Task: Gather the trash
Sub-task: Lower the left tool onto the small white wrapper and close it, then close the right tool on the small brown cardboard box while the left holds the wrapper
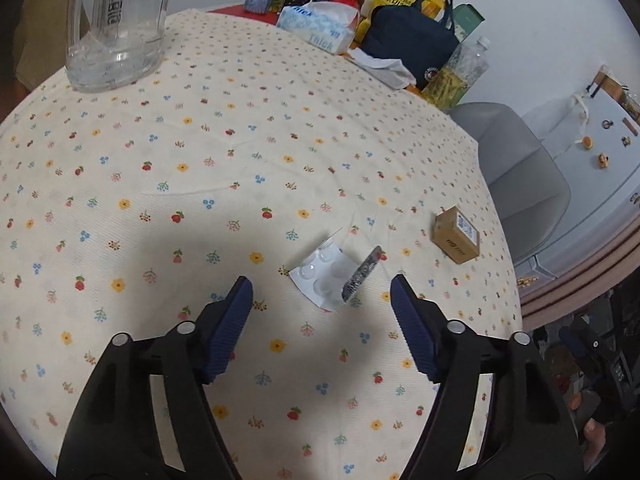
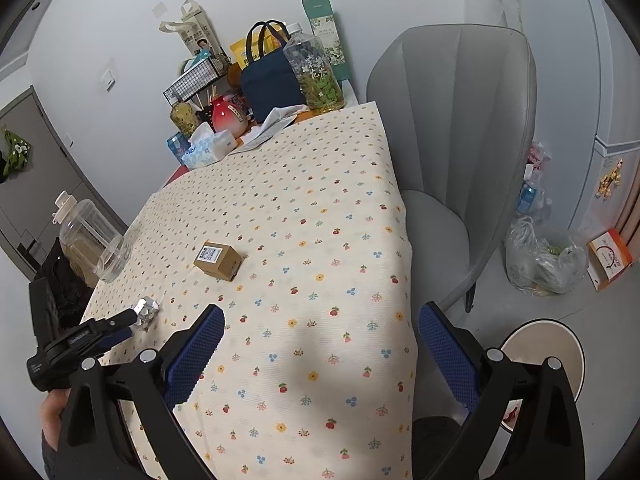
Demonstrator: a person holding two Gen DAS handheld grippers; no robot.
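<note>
Jaws gape over crumpled blister pack (image 1: pixel 325 274).

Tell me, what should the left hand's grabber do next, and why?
Probably ease the left gripper forward and down over the blister pack. Its jaws stand open and empty, the pack lies flat on the tablecloth just ahead between them, nothing touching it yet.

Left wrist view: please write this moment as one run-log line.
left gripper: open, above blister sheet | right gripper: open, empty | small cardboard box: on table
</note>
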